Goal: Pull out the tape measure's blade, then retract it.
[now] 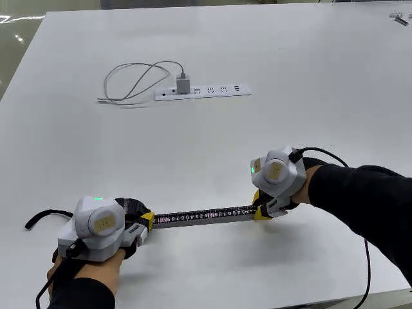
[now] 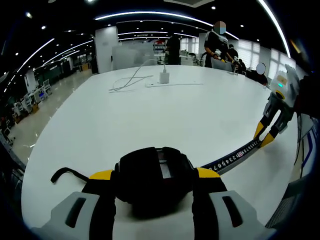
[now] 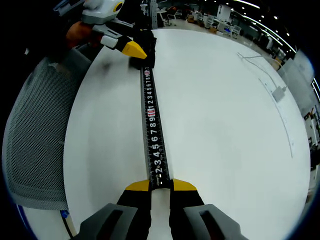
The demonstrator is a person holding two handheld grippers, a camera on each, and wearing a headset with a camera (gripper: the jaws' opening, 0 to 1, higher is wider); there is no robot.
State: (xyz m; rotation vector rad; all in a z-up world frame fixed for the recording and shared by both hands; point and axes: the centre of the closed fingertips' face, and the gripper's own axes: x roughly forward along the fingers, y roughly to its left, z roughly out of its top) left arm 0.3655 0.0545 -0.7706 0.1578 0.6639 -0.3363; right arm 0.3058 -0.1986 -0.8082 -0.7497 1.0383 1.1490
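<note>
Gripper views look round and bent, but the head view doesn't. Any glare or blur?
Left gripper view: fisheye bends the table edge, ceiling lights streak. Right gripper view: blade numbers sharp. Head view: straight, even light, floor glare top left.

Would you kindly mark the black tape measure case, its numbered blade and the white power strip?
black tape measure case (image 2: pixel 155 176), left gripper view, top.
numbered blade (image 3: pixel 152 131), right gripper view, mid-length.
white power strip (image 1: pixel 215 91), head view, middle.
</note>
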